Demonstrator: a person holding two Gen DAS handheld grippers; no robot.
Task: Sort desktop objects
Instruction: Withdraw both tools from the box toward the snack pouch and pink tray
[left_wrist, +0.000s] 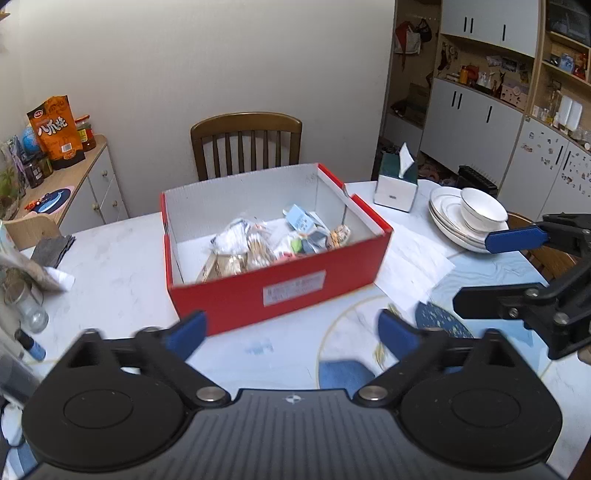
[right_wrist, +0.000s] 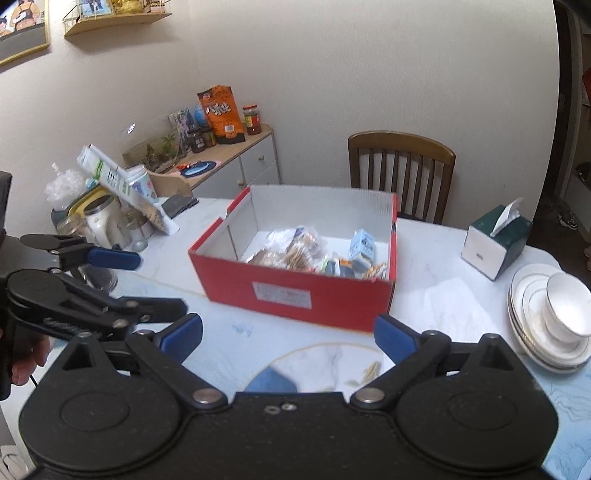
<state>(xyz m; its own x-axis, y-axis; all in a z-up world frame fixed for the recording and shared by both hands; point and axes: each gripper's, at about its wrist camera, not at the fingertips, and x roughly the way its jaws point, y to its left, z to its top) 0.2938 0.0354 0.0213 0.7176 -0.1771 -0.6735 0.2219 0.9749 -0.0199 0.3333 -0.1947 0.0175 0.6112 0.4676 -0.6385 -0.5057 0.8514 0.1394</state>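
Red cardboard box, white inside, holds jumbled small packets.

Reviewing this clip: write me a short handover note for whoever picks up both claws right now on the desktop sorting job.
Left claw: open, empty, in front of the red box.
Right claw: open, empty, also facing the box from the near side.
Done: small packets and a blue carton already lie inside the box.
Left: a small blue bottle, a dark cloth and jars at the table's left end remain out; whether they belong in the box is unclear. Plates and bowl and tissue box sit to the right.
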